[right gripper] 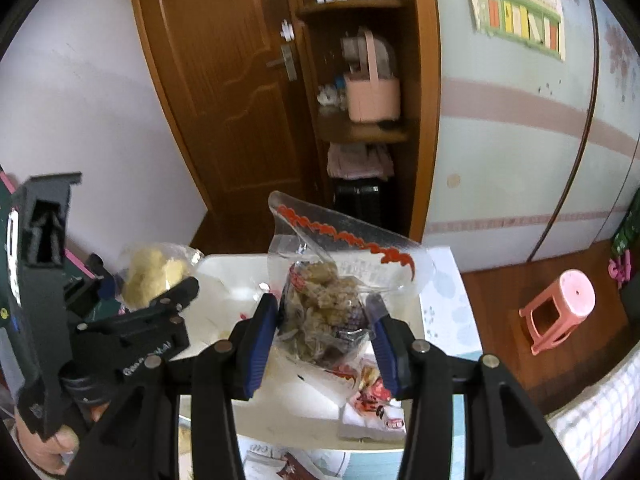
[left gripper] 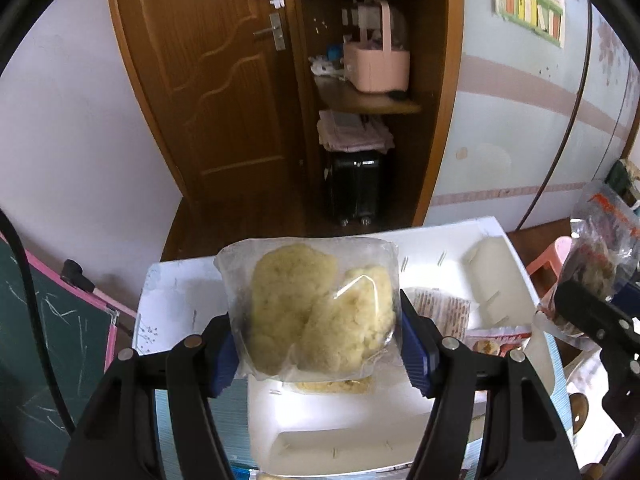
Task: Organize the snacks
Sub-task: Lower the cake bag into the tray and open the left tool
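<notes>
A: How does the left gripper (left gripper: 316, 344) stand?

B: It points toward twelve o'clock, level above the white tray (left gripper: 492, 236), its blue pads (left gripper: 222, 356) clamped on a clear packet of pale yellow cakes (left gripper: 312, 312). The packet stands upright, long axis running six to twelve, its sealed top edge at twelve.

A: And the right gripper (right gripper: 324, 340)?

B: It also aims at twelve, and its pads (right gripper: 262, 340) pinch a clear bag of brown clustered snacks (right gripper: 324, 304). That bag stands tall too, with its red-printed top flared open toward one o'clock.

A: Where do the two sit relative to each other?

B: In the right wrist view, the left gripper (right gripper: 176, 292) is at nine o'clock, apart from the brown bag. Both packets hang over the tray (right gripper: 224, 268), where red-printed packets (right gripper: 372, 396) lie at five o'clock.
</notes>
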Tool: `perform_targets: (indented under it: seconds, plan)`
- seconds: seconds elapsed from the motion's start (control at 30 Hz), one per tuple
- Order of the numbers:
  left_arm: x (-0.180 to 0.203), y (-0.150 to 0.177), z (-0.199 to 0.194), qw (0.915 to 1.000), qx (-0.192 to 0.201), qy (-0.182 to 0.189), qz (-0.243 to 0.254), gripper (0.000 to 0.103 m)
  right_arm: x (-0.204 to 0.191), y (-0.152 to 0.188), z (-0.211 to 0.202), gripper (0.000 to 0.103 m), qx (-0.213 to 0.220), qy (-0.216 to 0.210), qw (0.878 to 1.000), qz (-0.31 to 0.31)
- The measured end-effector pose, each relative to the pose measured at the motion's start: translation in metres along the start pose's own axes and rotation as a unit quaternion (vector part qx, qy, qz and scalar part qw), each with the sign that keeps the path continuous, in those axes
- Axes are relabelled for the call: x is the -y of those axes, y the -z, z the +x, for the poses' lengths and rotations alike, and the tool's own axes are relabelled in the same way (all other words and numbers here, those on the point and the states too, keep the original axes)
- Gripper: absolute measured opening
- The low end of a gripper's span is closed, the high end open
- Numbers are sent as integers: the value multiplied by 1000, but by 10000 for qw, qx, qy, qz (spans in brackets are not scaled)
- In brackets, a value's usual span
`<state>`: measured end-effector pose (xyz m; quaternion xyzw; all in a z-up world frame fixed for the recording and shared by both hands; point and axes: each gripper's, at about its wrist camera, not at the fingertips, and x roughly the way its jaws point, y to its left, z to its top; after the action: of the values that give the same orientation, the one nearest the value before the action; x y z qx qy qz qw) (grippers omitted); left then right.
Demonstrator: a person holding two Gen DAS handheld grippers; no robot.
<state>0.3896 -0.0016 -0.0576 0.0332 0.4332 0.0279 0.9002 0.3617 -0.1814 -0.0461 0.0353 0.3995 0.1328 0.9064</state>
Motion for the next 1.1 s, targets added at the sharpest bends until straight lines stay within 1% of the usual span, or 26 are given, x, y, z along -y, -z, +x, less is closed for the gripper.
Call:
perform_targets:
  seconds: [0.23, 0.37, 0.43, 0.47, 0.5, 0.53, 0.6, 0.7, 0.83, 1.1]
  plan:
    - [13, 10, 25, 9996, -265, 31, 93, 66, 4, 10, 24, 46, -329, 20, 9994, 43]
    - [18, 11, 33, 9995, -310, 14, 102, 67, 2, 9, 27, 46, -300, 15, 9995, -4]
    - [18, 11, 36, 9995, -299, 53, 92, 74, 0, 10, 28, 47, -268, 43, 9996, -29]
    - [19, 11, 37, 9995, -302, 70, 116, 87, 0, 11, 29, 53, -267, 52, 9996, -22]
    - [18, 12, 37, 9994, -303, 82, 127, 99, 1, 12, 29, 57, -268, 51, 9996, -2]
    - [17, 13, 37, 9994, -291, 89, 134, 101, 2, 13, 30, 63, -259, 55, 9996, 32]
    - [17, 16, 36, 9993, -292, 117, 176, 101, 5, 17, 31, 65, -263, 64, 9996, 83]
    - [20, 18, 38, 9986, -440, 61, 274, 101, 8, 24, 31, 66, -352, 42, 9993, 114]
    - [21, 24, 33, 9981, -552, 149, 234, 101, 11, 32, 25, 66, -394, 23, 9991, 140]
    - [21, 32, 8, 9981, -509, 166, 318, 101, 13, 45, 8, 66, -498, 54, 9985, 201]
